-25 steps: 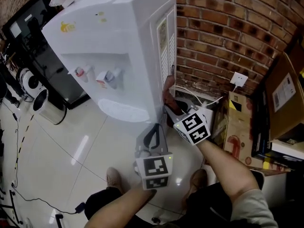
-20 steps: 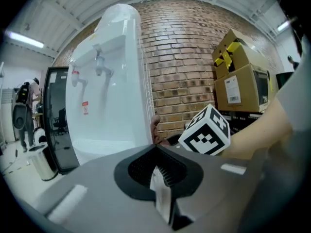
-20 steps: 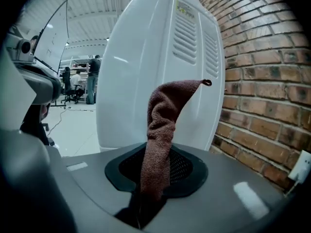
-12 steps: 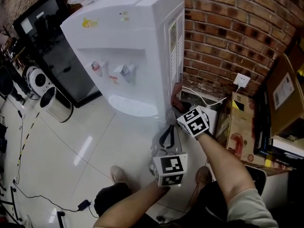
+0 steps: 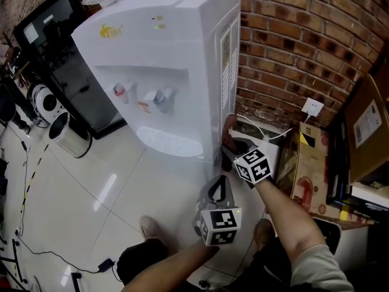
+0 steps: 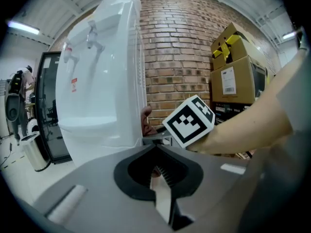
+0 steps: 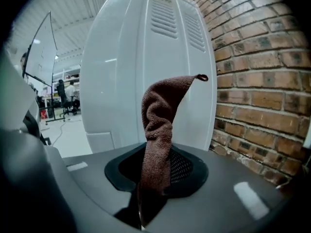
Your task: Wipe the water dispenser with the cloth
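Observation:
The white water dispenser (image 5: 176, 59) stands against a brick wall. My right gripper (image 5: 231, 146) is low at its right side panel, shut on a brown cloth (image 5: 229, 129). In the right gripper view the cloth (image 7: 160, 115) rises from between the jaws of the right gripper (image 7: 150, 178) and rests against the louvred side of the dispenser (image 7: 146, 57). My left gripper (image 5: 220, 186) hangs just below and in front of the right one, with nothing in it. In the left gripper view the left gripper (image 6: 158, 171) has its jaws together, and beyond it show the dispenser (image 6: 97, 81) and the cloth (image 6: 146, 121).
Cardboard boxes (image 5: 364, 126) are stacked at the right, a smaller one (image 5: 307, 163) on the floor. A wall socket (image 5: 313, 107) with a white cable sits behind the dispenser. A metal bin (image 5: 70, 140) and a black glass-fronted cabinet (image 5: 67, 72) stand to the left.
Both grippers have sunk lower along the dispenser's right side. The cloth stays in the right gripper and has slid down the panel with it.

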